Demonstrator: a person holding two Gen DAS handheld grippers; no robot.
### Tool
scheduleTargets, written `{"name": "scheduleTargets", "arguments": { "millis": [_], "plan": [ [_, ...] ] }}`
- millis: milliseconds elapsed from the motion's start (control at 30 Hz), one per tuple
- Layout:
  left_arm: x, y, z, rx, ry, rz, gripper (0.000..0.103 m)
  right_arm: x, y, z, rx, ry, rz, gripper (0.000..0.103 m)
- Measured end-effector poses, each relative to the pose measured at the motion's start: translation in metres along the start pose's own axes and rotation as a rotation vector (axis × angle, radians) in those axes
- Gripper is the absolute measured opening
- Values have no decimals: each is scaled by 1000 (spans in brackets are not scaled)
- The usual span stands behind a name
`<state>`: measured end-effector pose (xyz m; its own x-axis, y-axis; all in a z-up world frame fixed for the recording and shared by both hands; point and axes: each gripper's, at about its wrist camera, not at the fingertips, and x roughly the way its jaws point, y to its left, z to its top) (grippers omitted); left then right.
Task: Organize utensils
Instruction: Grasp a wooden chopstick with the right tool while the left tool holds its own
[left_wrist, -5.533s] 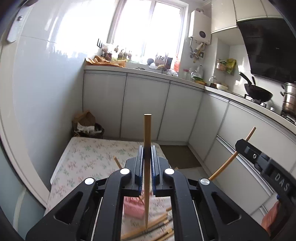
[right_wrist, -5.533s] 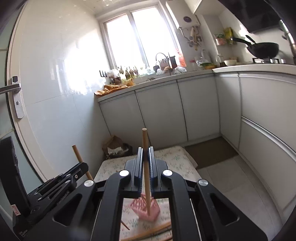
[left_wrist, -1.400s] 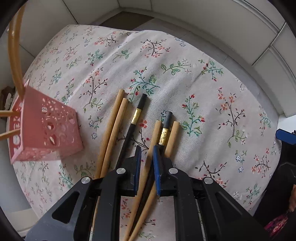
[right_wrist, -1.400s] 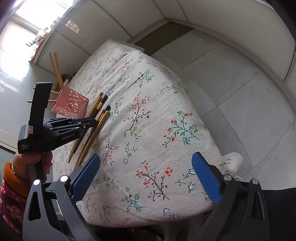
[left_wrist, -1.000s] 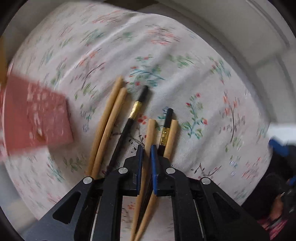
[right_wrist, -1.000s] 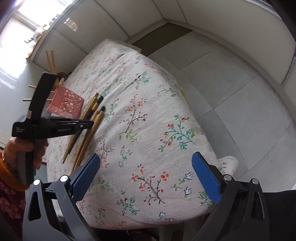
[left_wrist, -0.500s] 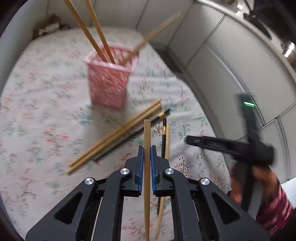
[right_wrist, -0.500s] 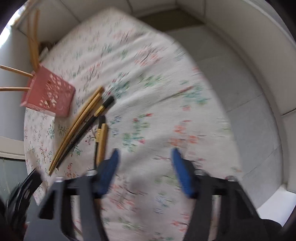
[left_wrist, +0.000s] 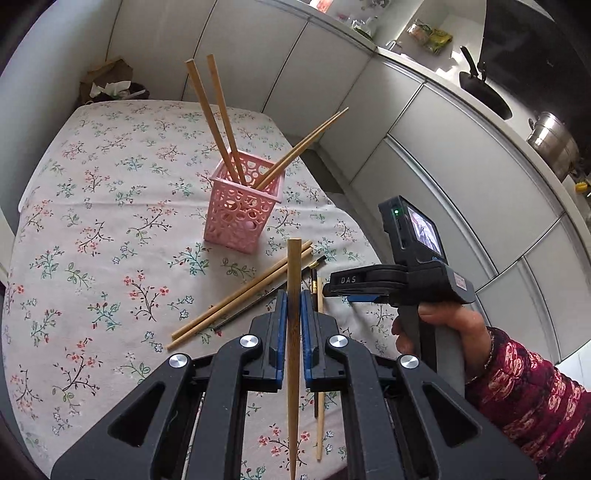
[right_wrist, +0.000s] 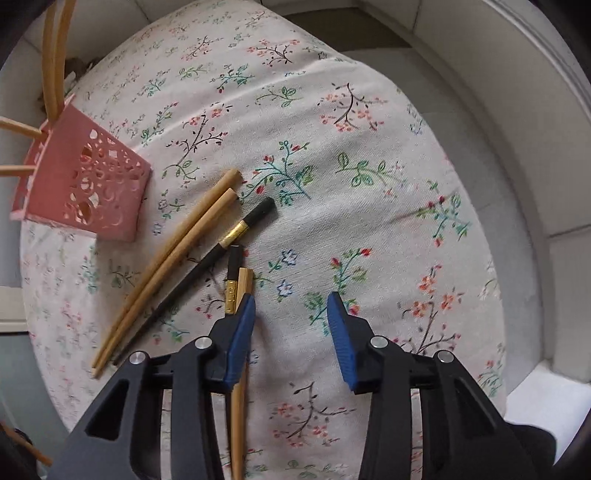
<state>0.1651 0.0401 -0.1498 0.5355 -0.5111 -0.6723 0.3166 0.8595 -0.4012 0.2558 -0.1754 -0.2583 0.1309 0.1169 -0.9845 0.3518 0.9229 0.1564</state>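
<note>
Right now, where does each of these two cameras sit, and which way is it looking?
Left wrist: rides the left gripper, looking slantwise down at the pink basket; shows the wooden chopstick it clamps, plus the person's right hand.
Right wrist: rides the right gripper, looking straight down; its jaws are closing, nothing between them.
Shared: basket, floral tablecloth, loose chopsticks.

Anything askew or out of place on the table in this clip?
Nothing is spilled or damaged. Five chopsticks lie loose on the floral tablecloth beside the pink basket, two black ones mixed among the wooden. The four already in the basket splay apart at angles rather than standing together.
</note>
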Motion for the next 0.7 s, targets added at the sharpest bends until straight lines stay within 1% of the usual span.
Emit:
{"name": "scheduleTargets", "arguments": {
  "millis": [167, 300, 367, 433, 500, 600, 633, 667, 700],
  "plan": [
    [-3, -1, 1, 6, -16, -13, 7, -8, 6, 1, -14, -29, -6, 41],
    [-5, 1, 1, -2, -20, -19, 7, 2, 16, 0, -36, -8, -37, 41],
    [-6, 3, 1, -9, -20, -19, 7, 3, 19, 0, -43, -14, -64, 40],
    [-8, 4, 0, -9, -21, -20, 7, 3, 26, -4, -84, -20, -119, 37],
    [-9, 2, 0, 0, -26, -23, 7, 3, 31, -4, -111, -21, -144, 36],
    [-9, -1, 0, 13, -32, -18, 7, 4, 33, 5, -75, 6, -126, 38],
    [-9, -1, 0, 16, -31, -13, 7, 2, 35, 7, -70, -6, -119, 31],
    [-9, -2, -1, 17, -33, -8, 7, 1, 37, 7, -77, -24, -100, 10],
    [-10, -2, -1, 17, -36, -6, 7, 1, 37, 8, -71, -36, -53, 9]
  ]
}}
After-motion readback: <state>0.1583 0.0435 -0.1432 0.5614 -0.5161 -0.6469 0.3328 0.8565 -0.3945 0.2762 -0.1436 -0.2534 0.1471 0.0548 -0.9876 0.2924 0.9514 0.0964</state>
